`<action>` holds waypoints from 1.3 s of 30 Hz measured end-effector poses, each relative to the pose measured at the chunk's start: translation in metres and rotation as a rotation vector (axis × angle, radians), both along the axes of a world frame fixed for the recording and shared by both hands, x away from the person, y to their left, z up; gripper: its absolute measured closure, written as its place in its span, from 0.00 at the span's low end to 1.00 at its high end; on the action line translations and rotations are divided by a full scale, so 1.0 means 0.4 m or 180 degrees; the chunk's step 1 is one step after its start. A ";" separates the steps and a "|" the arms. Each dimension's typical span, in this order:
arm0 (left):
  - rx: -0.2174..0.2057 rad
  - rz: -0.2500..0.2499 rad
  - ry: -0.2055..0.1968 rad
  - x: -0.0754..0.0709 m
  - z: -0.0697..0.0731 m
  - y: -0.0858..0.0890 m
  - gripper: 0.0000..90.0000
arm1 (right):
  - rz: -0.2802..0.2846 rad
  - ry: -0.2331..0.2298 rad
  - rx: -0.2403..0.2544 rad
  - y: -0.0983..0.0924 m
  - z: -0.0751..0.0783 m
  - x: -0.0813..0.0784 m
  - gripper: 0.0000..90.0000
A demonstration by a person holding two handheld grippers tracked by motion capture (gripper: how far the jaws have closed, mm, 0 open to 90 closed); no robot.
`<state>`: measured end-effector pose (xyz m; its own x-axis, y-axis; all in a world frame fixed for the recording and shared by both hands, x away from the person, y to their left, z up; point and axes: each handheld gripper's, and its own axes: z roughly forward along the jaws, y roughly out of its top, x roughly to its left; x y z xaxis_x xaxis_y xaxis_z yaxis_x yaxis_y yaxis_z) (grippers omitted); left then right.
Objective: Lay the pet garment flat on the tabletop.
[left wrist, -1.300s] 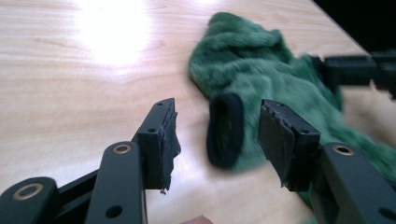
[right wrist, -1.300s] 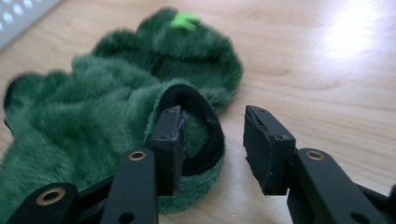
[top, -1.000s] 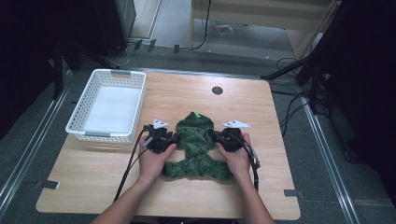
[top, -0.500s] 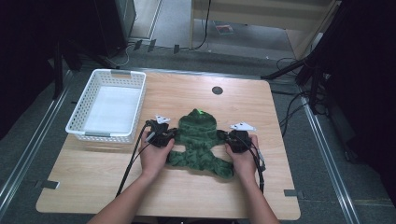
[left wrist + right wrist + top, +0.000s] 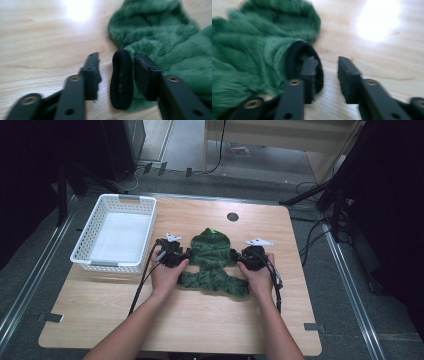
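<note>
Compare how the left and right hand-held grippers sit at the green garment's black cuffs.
The left hand-held gripper has the black cuff between its open jaws, against one jaw. The right hand-held gripper has one jaw pushed inside its black cuff, the other outside over bare table. Both are open, one at each side of the green fleece garment.
</note>
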<state>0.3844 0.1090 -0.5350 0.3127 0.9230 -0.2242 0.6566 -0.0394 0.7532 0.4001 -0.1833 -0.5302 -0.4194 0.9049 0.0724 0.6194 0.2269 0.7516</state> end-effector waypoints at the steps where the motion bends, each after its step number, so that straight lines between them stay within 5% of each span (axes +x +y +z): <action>1: -0.0095 0.0004 -0.0059 -0.009 0.013 0.008 0.58 | 0.0013 -0.0058 0.0088 -0.006 0.016 -0.007 0.72; 5: -0.0340 0.0011 -0.0297 -0.025 0.058 0.012 0.56 | 0.0028 -0.0447 0.0484 -0.019 0.095 -0.034 0.81; 7: -0.0336 -0.0023 -0.0337 -0.016 0.067 -0.010 0.60 | 0.0084 -0.0538 0.0566 -0.001 0.124 -0.031 0.87; 9: -0.0288 -0.0144 -0.0272 -0.001 0.058 -0.040 0.65 | 0.0240 -0.0539 0.0495 0.046 0.131 -0.022 0.89; 12: -0.0140 -0.0212 -0.0063 0.019 0.018 -0.074 0.69 | 0.0510 -0.0393 0.0141 0.131 0.090 -0.004 0.88; 14: -0.0100 -0.0172 0.0071 0.025 -0.008 -0.076 0.71 | 0.0455 -0.0161 -0.0092 0.156 0.043 0.013 0.89; 19: -0.0072 -0.0160 0.0137 0.023 -0.024 -0.059 0.71 | 0.0088 0.0097 0.0008 0.105 -0.022 0.016 0.94; 22: -0.0087 -0.0123 0.0139 0.024 -0.027 -0.058 0.73 | 0.0021 0.0027 0.0005 0.091 -0.031 -0.004 0.95; 26: 0.0096 -0.0109 0.0056 0.016 -0.027 -0.072 0.75 | -0.0004 -0.0109 -0.0169 0.099 -0.035 -0.021 0.96; 29: 0.0049 -0.0092 0.0070 0.016 -0.023 -0.071 0.74 | -0.0031 -0.0123 -0.0140 0.098 -0.037 -0.022 0.96; 31: -0.0002 -0.0167 0.0001 0.011 -0.010 -0.066 0.66 | 0.0011 -0.0113 -0.0070 0.094 -0.032 -0.021 0.87; 34: 0.0060 -0.0271 -0.0197 -0.018 0.017 -0.059 0.53 | 0.0115 -0.0300 -0.0054 0.079 -0.004 -0.045 0.76; 39: -0.0109 -0.0436 -0.0120 -0.094 0.028 -0.024 0.51 | 0.0288 -0.0460 0.0083 0.061 0.046 -0.129 0.71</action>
<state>0.3469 0.0994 -0.5240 0.4441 0.8631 -0.2405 0.6179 -0.1006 0.7798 0.3484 -0.1590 -0.5117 -0.5068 0.8616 0.0285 0.4823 0.2560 0.8377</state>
